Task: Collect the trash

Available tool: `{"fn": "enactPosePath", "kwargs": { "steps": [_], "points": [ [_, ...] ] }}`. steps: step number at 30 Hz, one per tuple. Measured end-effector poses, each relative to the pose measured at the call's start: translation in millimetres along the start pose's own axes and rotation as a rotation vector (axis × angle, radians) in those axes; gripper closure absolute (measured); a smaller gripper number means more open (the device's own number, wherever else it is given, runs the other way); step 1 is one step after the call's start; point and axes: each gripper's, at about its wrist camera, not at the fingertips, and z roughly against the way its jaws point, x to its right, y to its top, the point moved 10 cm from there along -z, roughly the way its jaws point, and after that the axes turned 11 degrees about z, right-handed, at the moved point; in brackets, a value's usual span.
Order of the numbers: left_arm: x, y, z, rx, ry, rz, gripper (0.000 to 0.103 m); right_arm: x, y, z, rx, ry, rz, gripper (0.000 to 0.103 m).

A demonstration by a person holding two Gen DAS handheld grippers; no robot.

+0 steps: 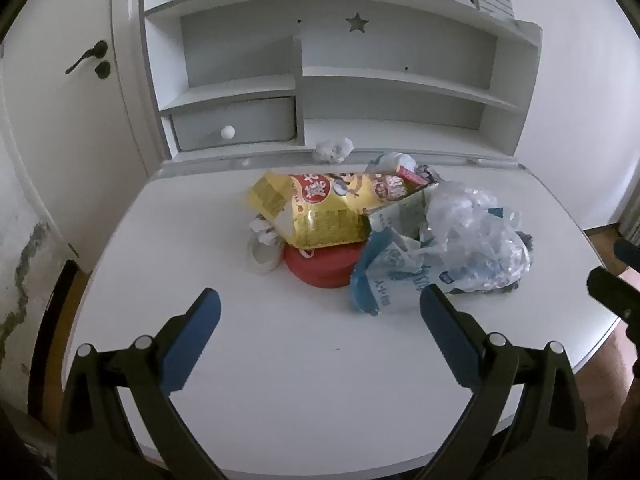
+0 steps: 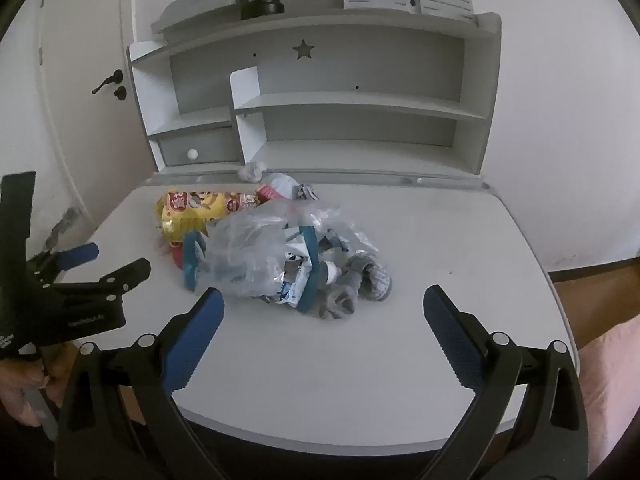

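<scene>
Both tongs are hanging above the near edge of the white desk (image 1: 304, 380), and both are spread wide with nothing between the blue pads. The left gripper (image 1: 320, 308) is facing the trash pile from the front-left. The right gripper (image 2: 323, 304) is facing it from the front-right.

The trash is lying in 1 heap near the middle of the desk:
- a yellow snack bag (image 1: 320, 208) is resting on a red lid (image 1: 320, 268)
- a clear plastic bag (image 2: 272, 252) is lying beside it (with blue and white wrappers inside)
- a grey sock (image 2: 360, 284) is touching that bag
- a crumpled paper ball (image 1: 334, 149) is sitting apart, at the foot of the shelf unit (image 1: 360, 60)
</scene>
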Motion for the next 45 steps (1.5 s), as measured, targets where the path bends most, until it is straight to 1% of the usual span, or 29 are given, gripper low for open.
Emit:
{"fn": "enactPosePath", "kwargs": {
  "steps": [3, 4, 5, 6, 7, 8, 10, 11, 15, 23, 45],
  "points": [
    [-5.0, 5.1, 0.0, 0.007, 0.014, 0.005, 0.007, 1.2, -0.2, -2.1, -0.015, 0.012, -0.005, 0.006],
    [-7.4, 3.7, -2.3, 0.009, 0.031, 0.001, 0.007, 4.2, 5.5, 0.1, -0.006, 0.019, -0.015, 0.006],
    [-5.9, 2.5, -0.6, 0.023, 0.043, -0.017, 0.007, 3.1, 7.6, 4.8, 0.016, 0.009, 0.0, 0.006],
    [-3.1, 0.9, -2.5, 0.012, 0.056, -0.026, 0.007, 1.8, 10.2, 6.0, 0.012, 0.005, 0.004, 0.006],
    [-6.1, -0.6, -7.2, -0.006, 0.05, -0.017, 0.007, -0.2, 6.3, 1.3, 0.015, 0.002, -0.001, 0.006],
    [-6.4, -2.7, -8.4, -0.004, 0.05, -0.015, 0.007, -0.6, 7.3, 0.8, 0.016, 0.004, -0.003, 0.006],
    [-3.4, -6.0, -7.8, 0.0, 0.053, -0.011, 0.007, 2.1, 7.0, 8.9, 0.023, 0.002, -0.008, 0.006],
    [-7.7, -2.1, -8.9, -0.011, 0.044, -0.002, 0.007, 2.6, 6.2, 12.6, 0.033, 0.001, -0.01, 0.006],
    [-7.3, -1.5, -8.2, 0.003, 0.051, -0.009, 0.007, 3.7, 6.2, 14.3, 0.036, 0.004, -0.017, 0.006],
    [-6.5, 1.5, -2.6, 0.017, 0.042, -0.009, 0.007, 2.7, 5.4, 13.1, 0.035, 0.015, -0.019, 0.006],
    [-5.9, 0.5, -3.9, 0.01, 0.034, -0.016, 0.007, -0.4, 3.9, 12.7, 0.036, 0.026, -0.014, 0.006]
  ]
}}
